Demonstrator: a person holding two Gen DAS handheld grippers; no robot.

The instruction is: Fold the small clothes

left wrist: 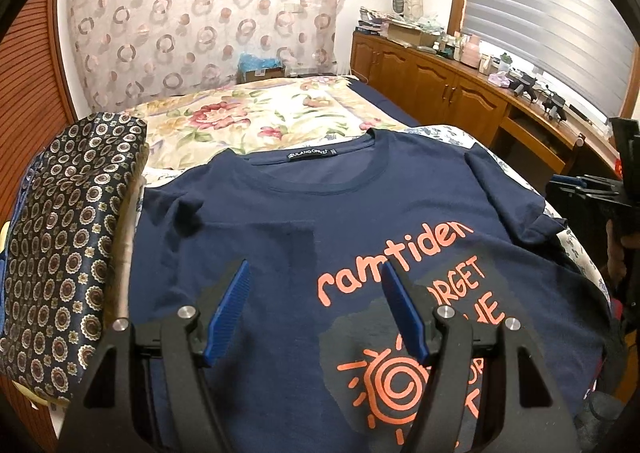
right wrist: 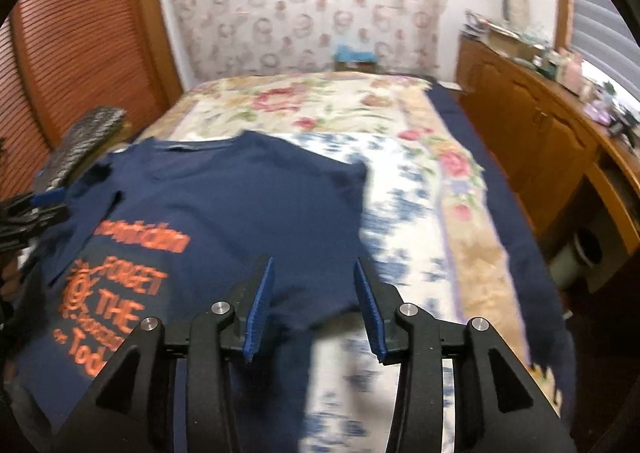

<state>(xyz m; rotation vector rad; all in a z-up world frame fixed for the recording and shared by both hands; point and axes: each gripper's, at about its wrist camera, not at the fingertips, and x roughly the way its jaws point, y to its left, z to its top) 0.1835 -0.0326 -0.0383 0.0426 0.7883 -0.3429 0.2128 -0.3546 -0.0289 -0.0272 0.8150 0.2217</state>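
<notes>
Patterned cushion [left wrist: 68, 253]: at the bed's [left wrist: 248, 113] left edge, beside the shirt. Navy T-shirt [left wrist: 280, 221]: flat, print up, collar toward the far end, long axis running away from you. Left gripper [left wrist: 316, 309]: jaws wide, empty, over the chest. Right gripper [right wrist: 314, 307]: jaws partly apart, empty, nearer the shirt's right hem.
</notes>
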